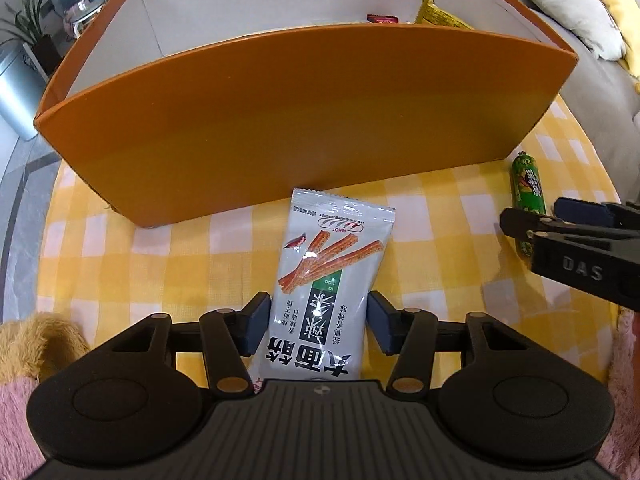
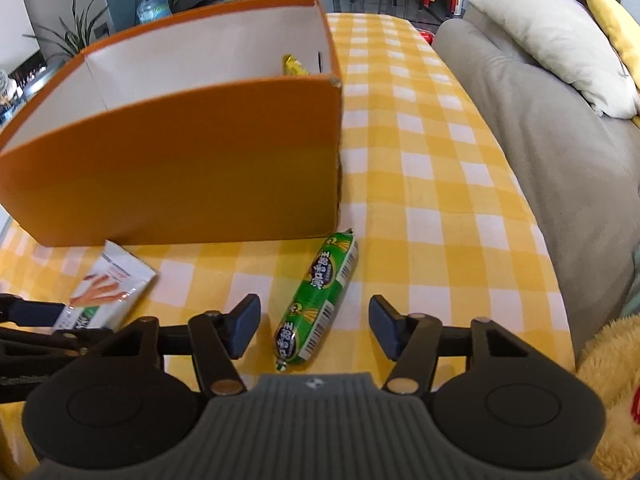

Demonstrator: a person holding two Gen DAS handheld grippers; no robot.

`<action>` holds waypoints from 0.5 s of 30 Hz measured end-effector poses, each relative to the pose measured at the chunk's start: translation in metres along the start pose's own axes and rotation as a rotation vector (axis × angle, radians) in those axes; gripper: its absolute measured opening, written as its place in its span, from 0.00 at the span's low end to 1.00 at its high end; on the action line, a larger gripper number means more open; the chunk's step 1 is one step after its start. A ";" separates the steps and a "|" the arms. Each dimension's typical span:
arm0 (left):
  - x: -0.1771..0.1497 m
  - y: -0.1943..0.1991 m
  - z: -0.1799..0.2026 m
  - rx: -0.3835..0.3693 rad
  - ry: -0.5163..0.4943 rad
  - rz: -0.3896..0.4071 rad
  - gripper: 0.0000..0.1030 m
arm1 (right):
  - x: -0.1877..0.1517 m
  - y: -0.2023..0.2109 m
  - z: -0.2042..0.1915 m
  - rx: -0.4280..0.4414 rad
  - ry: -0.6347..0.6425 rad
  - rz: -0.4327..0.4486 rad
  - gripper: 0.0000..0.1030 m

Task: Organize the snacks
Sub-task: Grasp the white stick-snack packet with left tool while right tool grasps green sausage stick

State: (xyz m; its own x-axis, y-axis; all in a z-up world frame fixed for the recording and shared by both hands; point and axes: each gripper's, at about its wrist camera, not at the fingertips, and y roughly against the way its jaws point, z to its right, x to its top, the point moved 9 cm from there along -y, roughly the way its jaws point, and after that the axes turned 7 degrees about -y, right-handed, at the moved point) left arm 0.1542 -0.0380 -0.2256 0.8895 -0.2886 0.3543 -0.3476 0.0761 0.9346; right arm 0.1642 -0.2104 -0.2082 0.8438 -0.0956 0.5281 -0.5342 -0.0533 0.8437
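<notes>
The left hand-held gripper (image 1: 319,326) straddles a white snack packet (image 1: 324,280) lying on the yellow-checked table (image 1: 440,216), just in front of the orange box (image 1: 304,120). Its left pad (image 1: 256,326) touches the packet's edge; the right pad stands a sliver off, so no grip is made. The right hand-held gripper (image 2: 314,326) is partly open around a green sausage (image 2: 316,300) lying near the box's corner, pads clear of it. Yellow and red snacks (image 1: 436,16) already sit in the box.
</notes>
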 end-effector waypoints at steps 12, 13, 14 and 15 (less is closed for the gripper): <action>0.001 -0.004 0.001 0.010 -0.018 -0.013 0.73 | -0.001 -0.010 -0.009 -0.015 0.079 0.023 0.43; 0.001 -0.004 0.001 0.004 -0.017 -0.013 0.73 | -0.001 -0.010 -0.010 -0.009 0.078 0.022 0.42; 0.001 -0.005 0.003 -0.004 -0.018 -0.015 0.74 | -0.001 -0.010 -0.011 -0.007 0.084 0.022 0.39; 0.001 -0.006 0.004 -0.004 -0.024 -0.014 0.74 | -0.001 -0.010 -0.012 -0.003 0.089 0.022 0.37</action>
State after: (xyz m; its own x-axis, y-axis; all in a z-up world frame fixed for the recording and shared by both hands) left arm 0.1559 -0.0427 -0.2307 0.8871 -0.3121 0.3401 -0.3335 0.0760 0.9397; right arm 0.1690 -0.1975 -0.2156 0.8332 -0.0076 0.5529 -0.5526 -0.0489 0.8320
